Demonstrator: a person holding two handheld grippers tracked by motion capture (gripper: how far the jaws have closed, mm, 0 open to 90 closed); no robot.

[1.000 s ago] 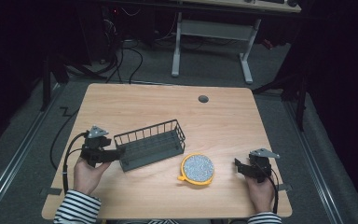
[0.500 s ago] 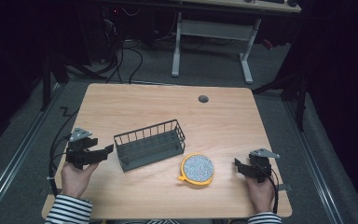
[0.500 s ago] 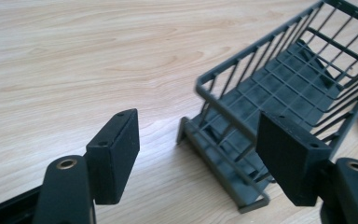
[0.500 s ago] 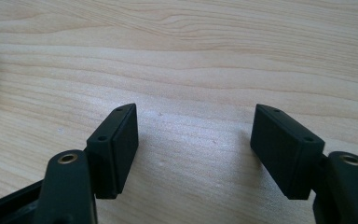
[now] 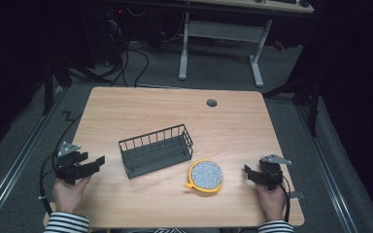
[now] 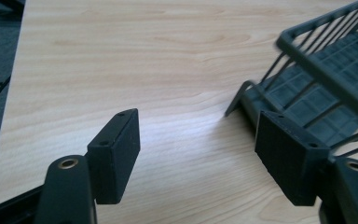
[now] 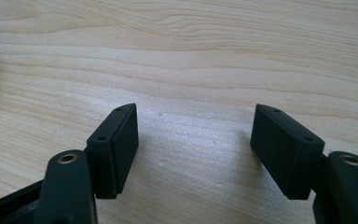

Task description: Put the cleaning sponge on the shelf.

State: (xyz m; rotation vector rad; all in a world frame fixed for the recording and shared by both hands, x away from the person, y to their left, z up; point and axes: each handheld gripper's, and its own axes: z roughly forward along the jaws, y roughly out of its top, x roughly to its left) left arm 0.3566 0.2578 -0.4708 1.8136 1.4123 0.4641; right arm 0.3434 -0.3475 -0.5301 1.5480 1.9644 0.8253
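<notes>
A dark wire basket [image 5: 156,150] stands empty in the middle of the wooden table [image 5: 165,109]. To its right lies a round yellow-rimmed disc [image 5: 206,175] with a speckled grey face. My left gripper [image 5: 96,163] hovers near the table's left edge, a short way left of the basket, open with nothing between its pads. In the left gripper view its jaws [image 6: 200,126] frame bare wood, with the basket's end [image 6: 326,79] off to the right. My right gripper [image 5: 248,173] sits open to the right of the disc, and its view [image 7: 196,116] has bare wood between the pads.
A small dark grommet hole [image 5: 211,102] sits near the table's far edge. Beyond the table stands a white desk frame [image 5: 221,43] with cables on the dark floor. A cable [image 5: 46,174] trails from the left gripper over the table's left edge.
My left gripper has drawn back leftward from the basket's left end toward the table edge. The basket, the disc and the right gripper have stayed put.
</notes>
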